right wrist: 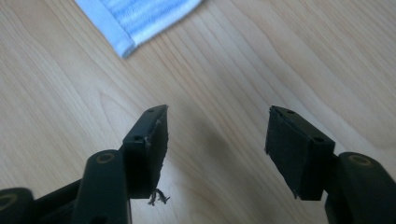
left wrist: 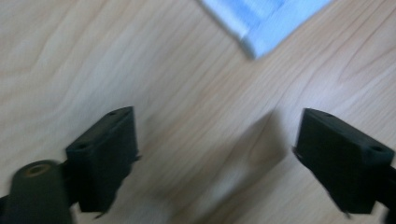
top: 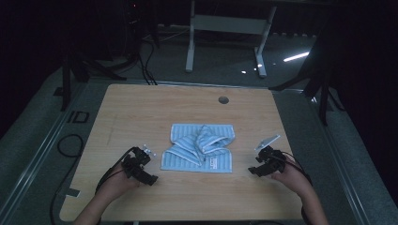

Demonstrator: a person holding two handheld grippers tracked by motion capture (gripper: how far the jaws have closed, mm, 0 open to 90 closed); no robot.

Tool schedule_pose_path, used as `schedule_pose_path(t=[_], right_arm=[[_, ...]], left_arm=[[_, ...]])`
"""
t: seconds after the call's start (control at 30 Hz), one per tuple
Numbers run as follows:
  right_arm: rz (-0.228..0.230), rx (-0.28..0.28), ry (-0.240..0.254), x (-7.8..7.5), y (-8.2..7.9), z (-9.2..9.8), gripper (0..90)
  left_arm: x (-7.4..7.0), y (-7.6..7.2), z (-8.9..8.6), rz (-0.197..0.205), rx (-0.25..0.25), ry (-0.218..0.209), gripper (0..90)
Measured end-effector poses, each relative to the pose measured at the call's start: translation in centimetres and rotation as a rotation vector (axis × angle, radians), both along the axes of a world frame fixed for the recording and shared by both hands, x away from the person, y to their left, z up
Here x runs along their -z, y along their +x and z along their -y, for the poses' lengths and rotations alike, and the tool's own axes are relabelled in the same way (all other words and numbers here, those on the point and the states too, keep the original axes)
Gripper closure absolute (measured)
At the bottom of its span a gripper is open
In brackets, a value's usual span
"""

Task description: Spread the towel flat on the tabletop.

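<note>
A blue-and-white striped towel (top: 199,147) lies rumpled and partly folded in the middle of the wooden table (top: 141,108). My left gripper (top: 149,165) rests on the table just left of the towel, jaws wide apart with bare wood between them; a towel corner (left wrist: 261,28) shows ahead of it. My right gripper (top: 256,165) sits right of the towel, its jaws apart with nothing between them, and another towel corner (right wrist: 135,23) lies beyond its left jaw.
A round cable hole (top: 223,100) sits near the table's far edge. Black cables (top: 70,145) run on the floor to the left, and a white desk frame (top: 225,28) stands beyond the table. Dark stands flank both sides.
</note>
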State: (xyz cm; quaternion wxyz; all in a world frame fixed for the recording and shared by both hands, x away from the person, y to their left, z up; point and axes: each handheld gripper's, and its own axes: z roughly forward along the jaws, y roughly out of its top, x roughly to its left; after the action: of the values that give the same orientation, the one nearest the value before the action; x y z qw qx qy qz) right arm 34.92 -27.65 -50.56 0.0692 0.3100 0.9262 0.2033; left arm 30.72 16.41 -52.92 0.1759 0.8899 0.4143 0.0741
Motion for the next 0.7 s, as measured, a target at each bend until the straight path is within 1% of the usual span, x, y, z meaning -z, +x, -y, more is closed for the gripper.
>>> schedule_pose_path(t=[0.07, 0.1, 0.17, 0.23, 0.27, 0.3, 0.37, 0.4, 0.53, 0.67, 0.7], right_arm=[[-0.001, -0.009, 0.003, 0.0, 0.1, -0.3, 43.0], [0.007, -0.013, -0.001, -0.1, 0.2, -0.6, 44.6], [0.010, -0.040, -0.008, -0.2, 0.4, -1.8, 48.9], [0.008, -0.060, -0.016, -0.3, 0.6, -2.6, 49.6], [0.015, -0.069, -0.022, -0.4, 0.6, -3.0, 50.8], [0.011, -0.075, -0.025, -0.4, 0.7, -3.4, 50.9], [0.015, -0.090, -0.034, -0.5, 0.9, -4.1, 52.4], [0.010, -0.097, -0.038, -0.6, 1.0, -4.5, 52.7], [0.019, -0.132, -0.051, -0.8, 1.5, -6.0, 53.7], [0.034, -0.153, -0.049, -1.2, 2.3, -7.6, 53.6], [0.032, -0.157, -0.048, -1.3, 2.5, -7.9, 53.3]], left_arm=[[-0.1, 0.2, 0.3, 0.000, 0.009, -0.001, 14.1], [-0.2, 0.5, 1.2, 0.000, 0.023, 0.001, 14.1], [-0.3, 0.7, 2.0, 0.004, 0.042, 0.005, 14.4], [-0.4, 0.9, 2.9, 0.010, 0.058, -0.002, 17.7], [-0.4, 0.9, 3.3, 0.014, 0.070, -0.003, 19.6], [-0.4, 1.0, 3.8, 0.019, 0.082, 0.002, 19.6], [-0.3, 1.1, 4.6, 0.020, 0.105, 0.008, 19.6], [-0.3, 1.2, 5.0, 0.018, 0.113, 0.007, 19.7], [-0.6, 1.7, 6.7, 0.026, 0.146, 0.005, 20.5], [-1.1, 2.2, 8.6, 0.038, 0.185, -0.006, 20.6], [-1.3, 2.4, 9.1, 0.034, 0.193, -0.014, 22.1]])
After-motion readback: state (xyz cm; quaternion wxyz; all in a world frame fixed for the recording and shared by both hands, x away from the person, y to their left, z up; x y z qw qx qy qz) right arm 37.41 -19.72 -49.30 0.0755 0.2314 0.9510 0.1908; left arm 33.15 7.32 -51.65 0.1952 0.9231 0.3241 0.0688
